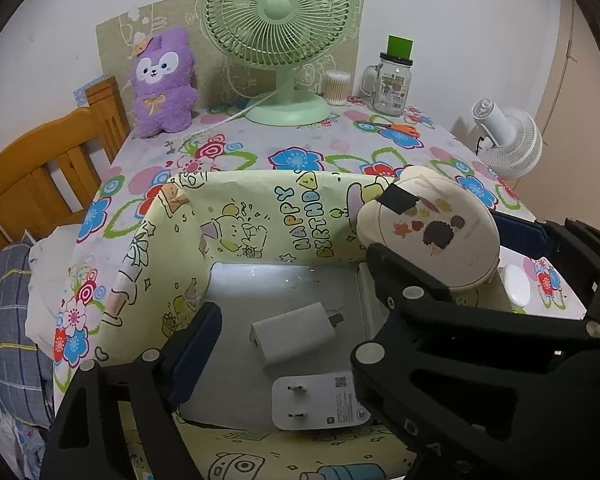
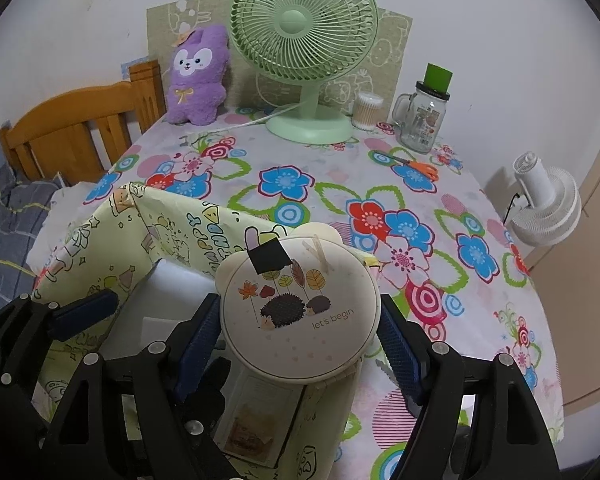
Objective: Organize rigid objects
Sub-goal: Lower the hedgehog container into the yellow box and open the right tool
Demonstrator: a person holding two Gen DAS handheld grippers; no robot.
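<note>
**Q:** Left to right over the desk (image 2: 340, 184), what is where?

**A:** My left gripper (image 1: 352, 280) hangs over the paper-wrapped box (image 1: 236, 216), jaws spread wide with nothing pressed between them. Inside the box, between and below its fingers, lie two white plug adapters: the smaller adapter (image 1: 292, 336) in the middle of the floor, the larger adapter (image 1: 320, 400) prongs-up at the near wall.

**Q:** And the right?

**A:** My right gripper (image 2: 300, 332) holds the round cream case (image 2: 300, 312), the one with hedgehogs and "let's begin" printed on its lid. Both blue pads press its sides, one left and one right. The case is held above the right edge of the box, its lid tilted toward my camera, a black square stuck near its top.

**Q:** Beyond them?

**A:** On the flowered cloth at the back: a purple plush toy (image 2: 200, 76), a green fan (image 2: 304, 40), a glass jar (image 2: 424, 120), orange scissors (image 2: 420, 166).
</note>
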